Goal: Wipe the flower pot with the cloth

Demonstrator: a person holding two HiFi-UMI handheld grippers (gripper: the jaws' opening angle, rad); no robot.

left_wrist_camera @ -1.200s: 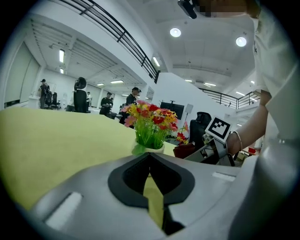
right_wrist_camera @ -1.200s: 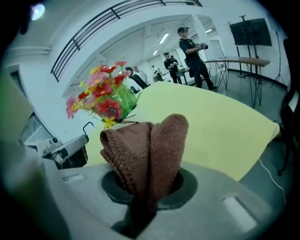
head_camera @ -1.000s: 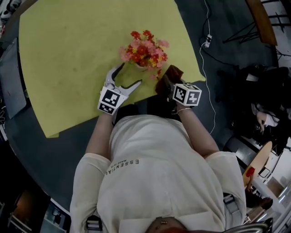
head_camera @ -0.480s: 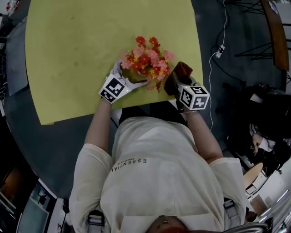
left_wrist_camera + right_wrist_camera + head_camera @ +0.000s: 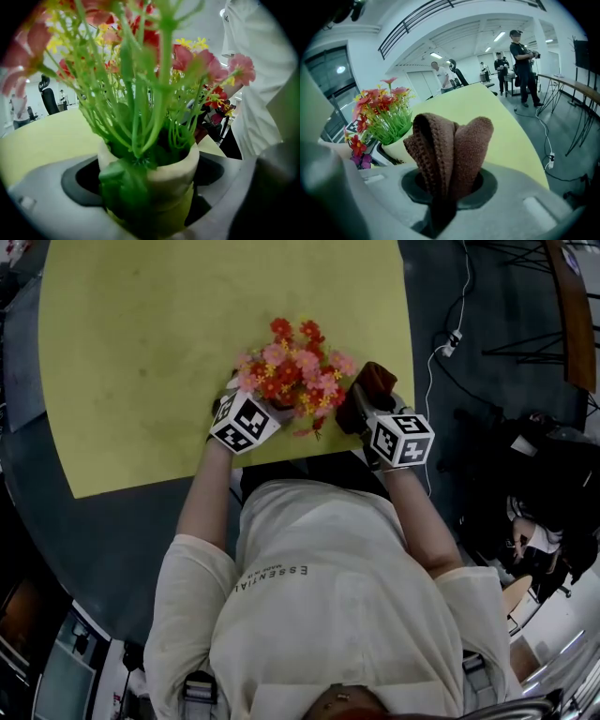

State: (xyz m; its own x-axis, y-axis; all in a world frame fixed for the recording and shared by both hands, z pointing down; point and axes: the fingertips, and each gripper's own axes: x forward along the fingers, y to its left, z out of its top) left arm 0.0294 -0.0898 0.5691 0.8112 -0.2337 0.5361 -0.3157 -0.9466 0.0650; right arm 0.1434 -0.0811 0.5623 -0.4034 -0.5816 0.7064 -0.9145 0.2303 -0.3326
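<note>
flower pot [image 5: 164, 183]: upright on the yellow cover [image 5: 141, 352] near its front edge, with its long axis vertical and mouth up.
left gripper [image 5: 255, 401]: jaws just opened wide, spread around the flower pot, pads clear.
right gripper [image 5: 445, 187]: pinching the brown cloth [image 5: 450, 150], folds standing up, near the flower pot.

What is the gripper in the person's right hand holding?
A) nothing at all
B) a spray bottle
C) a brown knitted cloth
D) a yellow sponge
C: the right gripper view shows the right gripper shut on a folded brown cloth that sticks up from between its jaws.
</note>
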